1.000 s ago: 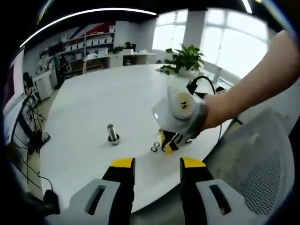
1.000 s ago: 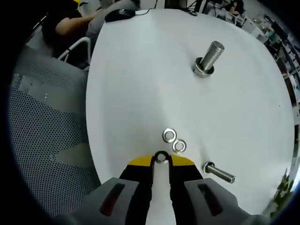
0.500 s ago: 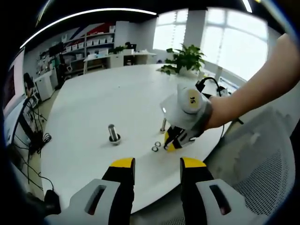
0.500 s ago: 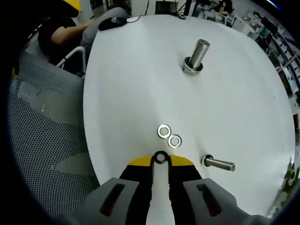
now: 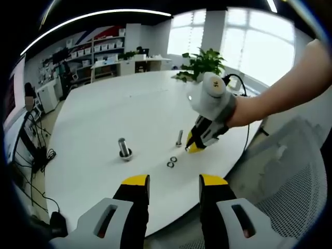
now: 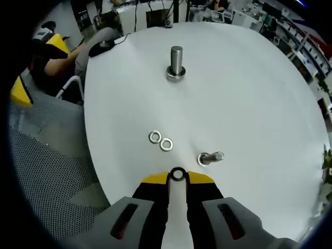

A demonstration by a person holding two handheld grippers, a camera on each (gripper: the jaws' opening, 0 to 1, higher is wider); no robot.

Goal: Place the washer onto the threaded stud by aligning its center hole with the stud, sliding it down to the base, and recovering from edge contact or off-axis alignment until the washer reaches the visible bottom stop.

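Above the table (image 5: 104,114), right tongs (image 6: 178,175), clenched on a washer (image 6: 178,174), have risen; left tongs (image 5: 168,182) released.

- A broad white round table (image 5: 104,111) takes up the middle of the room.
- A leafy green potted plant (image 5: 203,63) stands at the table's far edge, before the windows.
- Tall bright windows (image 5: 249,44) line the far wall and pour in daylight.
- A long curved ceiling light (image 5: 93,15) glows overhead.
- White shelving (image 5: 98,49) with boxes runs along the far left wall, with desks (image 5: 129,63) in front.
- Black cables (image 5: 33,140) trail on the floor at the left.
- A grey mesh office chair (image 6: 46,171) sits beside the table; a yellow seat (image 6: 21,88) is near it.
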